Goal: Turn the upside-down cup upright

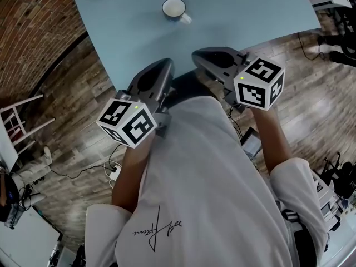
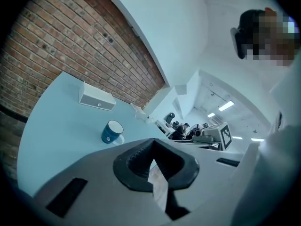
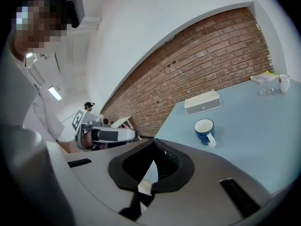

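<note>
A blue cup (image 1: pixel 174 9) with a white inside stands upright, mouth up, on the light blue table (image 1: pixel 239 15), handle toward the lower right. The left gripper view has the cup (image 2: pixel 111 132) left of the jaws; in the right gripper view the cup (image 3: pixel 204 130) is right of them. My left gripper (image 1: pixel 161 71) is held at the table's near edge, close to my body, jaws shut and empty. My right gripper (image 1: pixel 214 57) is beside it, also shut on nothing. Both are well short of the cup. Their jaw tips meet in the left gripper (image 2: pixel 153 142) and right gripper (image 3: pixel 154 142) views.
A white box (image 3: pixel 202 101) lies on the table beyond the cup, near the brick wall (image 3: pixel 211 55). Small glass items (image 3: pixel 270 86) sit at the far right end. A white chair (image 1: pixel 19 121) and cables (image 1: pixel 83 174) are on the wooden floor to my left.
</note>
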The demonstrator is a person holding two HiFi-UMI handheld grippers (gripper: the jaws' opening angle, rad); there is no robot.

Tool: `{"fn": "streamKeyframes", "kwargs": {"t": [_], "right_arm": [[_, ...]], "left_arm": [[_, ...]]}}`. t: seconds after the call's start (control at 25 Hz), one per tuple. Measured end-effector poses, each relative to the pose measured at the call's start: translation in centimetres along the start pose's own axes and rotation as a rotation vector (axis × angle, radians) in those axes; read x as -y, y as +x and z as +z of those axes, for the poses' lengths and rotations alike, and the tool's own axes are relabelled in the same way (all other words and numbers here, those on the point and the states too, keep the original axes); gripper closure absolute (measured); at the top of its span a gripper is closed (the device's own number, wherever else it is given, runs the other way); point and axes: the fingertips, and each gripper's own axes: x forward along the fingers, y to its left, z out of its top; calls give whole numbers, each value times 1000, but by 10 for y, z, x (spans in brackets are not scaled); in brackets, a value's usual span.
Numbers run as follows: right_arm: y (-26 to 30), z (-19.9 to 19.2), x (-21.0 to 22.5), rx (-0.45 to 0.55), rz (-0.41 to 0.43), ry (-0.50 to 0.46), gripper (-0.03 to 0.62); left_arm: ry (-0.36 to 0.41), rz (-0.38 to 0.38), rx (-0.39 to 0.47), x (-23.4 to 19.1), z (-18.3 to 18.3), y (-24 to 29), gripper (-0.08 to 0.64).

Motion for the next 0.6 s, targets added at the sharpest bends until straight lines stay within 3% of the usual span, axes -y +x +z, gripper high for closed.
{"fn": "streamKeyframes", "kwargs": {"t": [0.24,0.44,0.6], "right_arm": [[-3,-2,-9,14,-19,-21,572],[-8,-2,-25,33,-86,-125,572],[-9,4,-33,67,-138,-142,572]], "left_arm": [[29,-11,50,4,1,-12,551],[146,49,83,8,9,-18,549],[226,100,96,11,14,-20,551]]}}
